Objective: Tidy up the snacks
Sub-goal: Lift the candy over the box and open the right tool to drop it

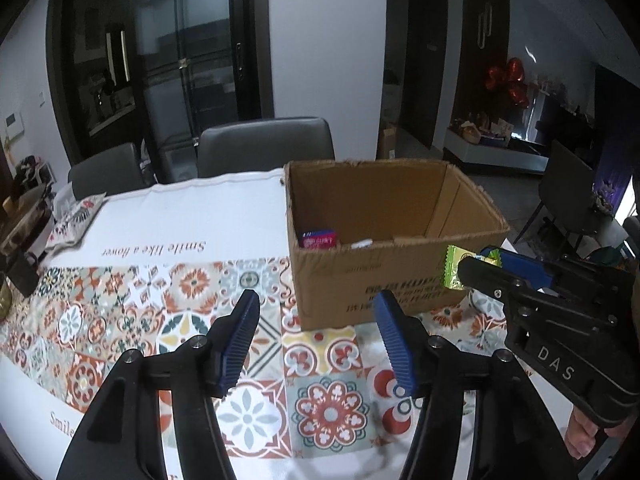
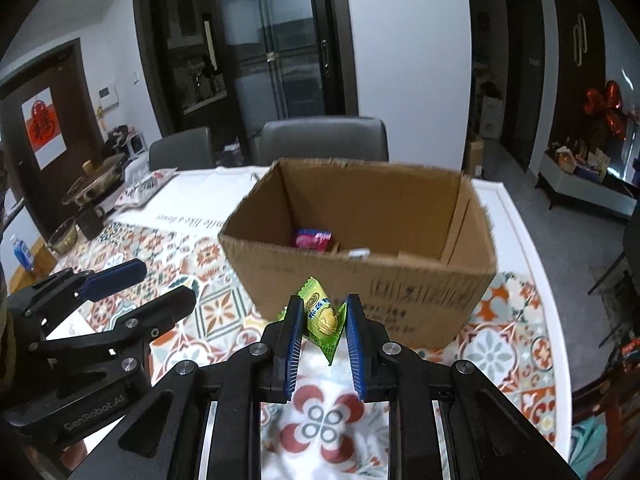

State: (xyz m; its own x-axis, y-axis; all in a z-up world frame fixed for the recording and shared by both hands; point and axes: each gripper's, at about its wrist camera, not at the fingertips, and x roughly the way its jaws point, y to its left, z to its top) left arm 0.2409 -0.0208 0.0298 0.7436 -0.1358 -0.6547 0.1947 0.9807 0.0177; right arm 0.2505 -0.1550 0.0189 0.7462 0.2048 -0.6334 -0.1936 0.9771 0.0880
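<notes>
An open cardboard box stands on the patterned tablecloth. A pink snack packet lies inside at its left, with a small white item beside it. My right gripper is shut on a green-yellow snack packet and holds it above the table, just in front of the box's near wall; it also shows in the left wrist view with the packet at the box's right corner. My left gripper is open and empty, left of the box front; it also shows in the right wrist view.
Two grey chairs stand behind the table. A patterned cushion and metal bowls sit at the table's far left. The table's white edge runs along the right.
</notes>
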